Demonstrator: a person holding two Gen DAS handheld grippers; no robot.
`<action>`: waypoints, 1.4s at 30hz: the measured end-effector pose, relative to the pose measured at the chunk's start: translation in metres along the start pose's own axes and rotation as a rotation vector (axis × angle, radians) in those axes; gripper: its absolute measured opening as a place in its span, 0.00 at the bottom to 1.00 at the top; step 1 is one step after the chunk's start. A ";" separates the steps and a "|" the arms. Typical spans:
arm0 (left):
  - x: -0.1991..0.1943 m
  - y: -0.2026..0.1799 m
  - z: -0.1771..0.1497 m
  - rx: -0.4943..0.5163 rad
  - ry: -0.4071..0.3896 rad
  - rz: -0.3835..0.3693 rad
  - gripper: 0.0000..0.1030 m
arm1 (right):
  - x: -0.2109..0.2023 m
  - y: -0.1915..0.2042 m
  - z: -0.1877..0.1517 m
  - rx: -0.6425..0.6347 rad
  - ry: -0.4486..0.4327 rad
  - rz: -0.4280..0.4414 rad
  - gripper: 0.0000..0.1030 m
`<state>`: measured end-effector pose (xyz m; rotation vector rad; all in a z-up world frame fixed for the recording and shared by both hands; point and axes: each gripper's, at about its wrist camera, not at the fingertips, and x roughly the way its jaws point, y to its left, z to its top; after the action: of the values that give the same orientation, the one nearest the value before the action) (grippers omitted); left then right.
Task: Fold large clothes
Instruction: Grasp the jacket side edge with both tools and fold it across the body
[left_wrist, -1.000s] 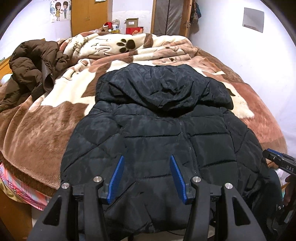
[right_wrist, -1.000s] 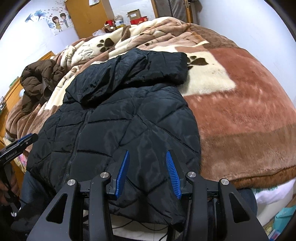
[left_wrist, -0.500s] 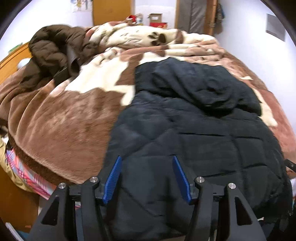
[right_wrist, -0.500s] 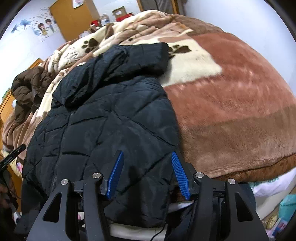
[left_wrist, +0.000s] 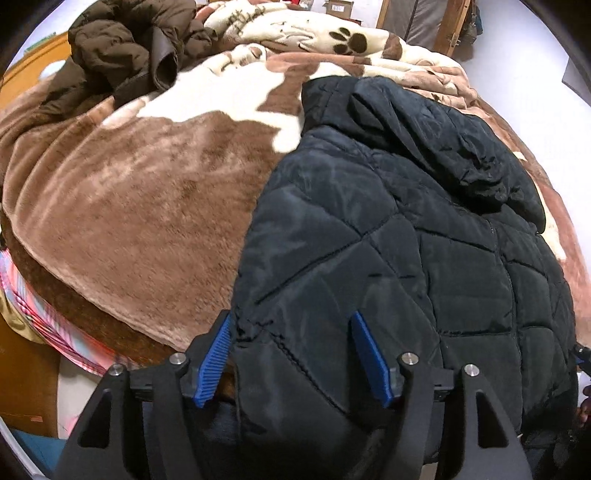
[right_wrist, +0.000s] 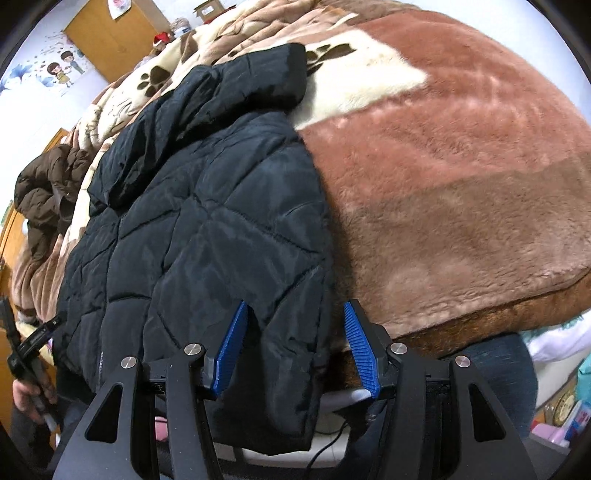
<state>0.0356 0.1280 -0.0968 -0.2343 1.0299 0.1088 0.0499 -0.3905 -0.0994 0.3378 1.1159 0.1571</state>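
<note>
Lying front-up on the plush brown and cream blanket (left_wrist: 122, 206), the black quilted jacket (left_wrist: 388, 236) is stretching from its hood near the middle of the bed down to a hem that is hanging over the near edge. Both claws are standing wide apart and are gripping nothing: the left gripper (left_wrist: 291, 354) is straddling the jacket's left hem corner, with its outer blue finger just off the fabric's edge, and the right gripper (right_wrist: 291, 347) is bracketing the opposite lower corner where the cloth is drooping off the mattress. Judging from this, the hem corners are probably about to be pinched for a fold toward the hood, and several things are threatening that. Slick, puffy shell fabric is likely resisting a firm pinch, so a shallow bite may be catching only the top layer and letting the back panel sag behind. Because the blanket is deep-piled and loose, a low closing finger could be snagging it and dragging it along. Uneven lifting between the two sides would be skewing the fold. A brown coat (left_wrist: 122, 51) is sitting heaped at the far left, well apart from the jacket.
</note>
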 end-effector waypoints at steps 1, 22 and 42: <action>0.003 0.000 -0.002 -0.003 0.014 -0.013 0.68 | 0.002 0.001 -0.001 0.000 0.011 0.012 0.53; -0.078 -0.023 0.030 0.027 -0.143 -0.196 0.15 | -0.070 0.034 0.027 -0.052 -0.089 0.210 0.11; -0.136 -0.014 0.071 -0.057 -0.286 -0.337 0.16 | -0.131 0.036 0.070 -0.017 -0.258 0.350 0.11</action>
<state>0.0278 0.1343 0.0574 -0.4285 0.6922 -0.1311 0.0571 -0.4080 0.0525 0.5221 0.7934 0.4203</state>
